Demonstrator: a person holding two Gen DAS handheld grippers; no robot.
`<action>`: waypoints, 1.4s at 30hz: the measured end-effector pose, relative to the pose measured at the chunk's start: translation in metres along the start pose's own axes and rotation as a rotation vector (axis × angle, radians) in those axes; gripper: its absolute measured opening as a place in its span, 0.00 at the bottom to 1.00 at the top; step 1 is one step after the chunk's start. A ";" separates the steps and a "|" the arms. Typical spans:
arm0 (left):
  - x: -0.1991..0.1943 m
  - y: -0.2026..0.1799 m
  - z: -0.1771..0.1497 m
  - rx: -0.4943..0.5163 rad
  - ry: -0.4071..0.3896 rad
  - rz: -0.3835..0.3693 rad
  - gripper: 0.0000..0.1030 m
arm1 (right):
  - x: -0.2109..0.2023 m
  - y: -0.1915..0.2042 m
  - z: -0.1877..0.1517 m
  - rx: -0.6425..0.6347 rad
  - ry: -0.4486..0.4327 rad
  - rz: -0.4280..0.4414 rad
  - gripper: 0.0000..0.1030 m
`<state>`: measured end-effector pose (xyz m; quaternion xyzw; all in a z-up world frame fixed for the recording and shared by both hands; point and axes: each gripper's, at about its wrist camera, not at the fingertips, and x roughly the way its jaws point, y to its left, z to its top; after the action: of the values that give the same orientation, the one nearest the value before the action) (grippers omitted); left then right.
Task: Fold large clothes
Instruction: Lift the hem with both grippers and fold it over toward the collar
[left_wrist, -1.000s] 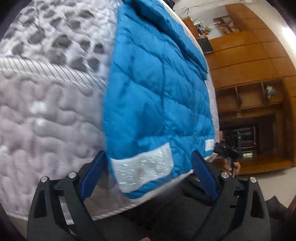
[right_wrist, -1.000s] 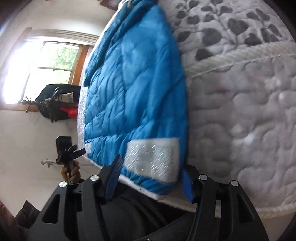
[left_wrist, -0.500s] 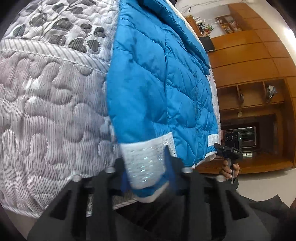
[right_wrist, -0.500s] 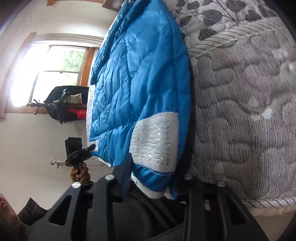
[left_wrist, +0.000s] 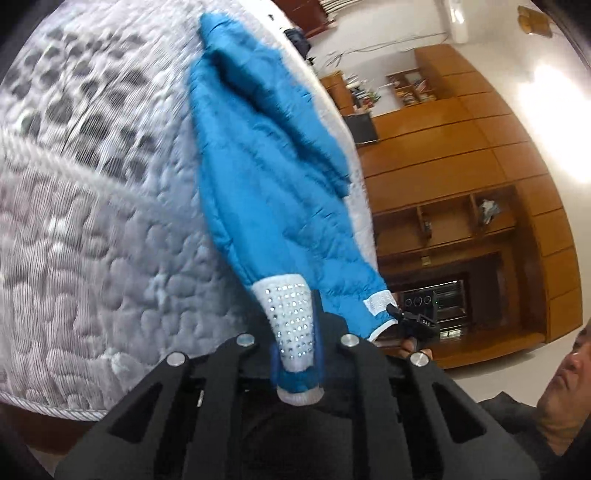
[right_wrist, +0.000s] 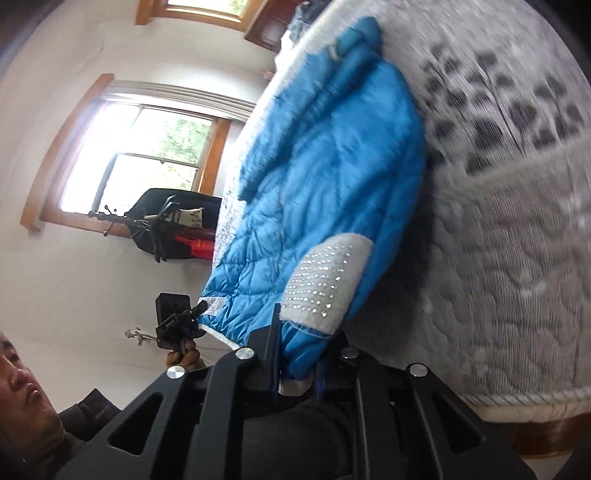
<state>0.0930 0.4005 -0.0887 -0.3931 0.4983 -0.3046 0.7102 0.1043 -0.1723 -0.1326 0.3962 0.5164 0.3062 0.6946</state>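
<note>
Behind right gripper (right_wrist: 297, 360) only, window (right_wrist: 144, 158).

Visibility limits: motion blur, occlusion, edge cut-off

Mattress (left_wrist: 92, 229) pattern smeared by blur toward 10 o'clock in left view, toward 2 o'clock in right view. Jacket (left_wrist: 273, 192) quilting indistinct at its far end. Left gripper (left_wrist: 297, 354) fingertips hidden by the clamped cuff (left_wrist: 293, 325); right gripper (right_wrist: 299, 365) likewise. Shelf (left_wrist: 461, 218) contents too small to identify. Person cut off at frame edge.

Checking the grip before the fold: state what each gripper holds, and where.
Both hold the blue jacket at its bottom hem, left gripper and right gripper each clamped on a white sparkly patch.
</note>
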 end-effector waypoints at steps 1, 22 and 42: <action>-0.002 -0.003 0.003 0.003 -0.006 -0.006 0.11 | -0.002 0.003 0.003 -0.008 -0.006 -0.001 0.13; -0.003 -0.036 0.098 0.037 -0.056 -0.040 0.11 | -0.016 0.058 0.103 -0.140 -0.097 -0.056 0.12; 0.078 0.006 0.262 -0.092 0.022 0.063 0.12 | 0.058 0.023 0.264 -0.047 -0.022 -0.177 0.13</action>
<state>0.3665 0.4057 -0.0794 -0.4061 0.5315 -0.2632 0.6952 0.3738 -0.1742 -0.1001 0.3361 0.5345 0.2513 0.7336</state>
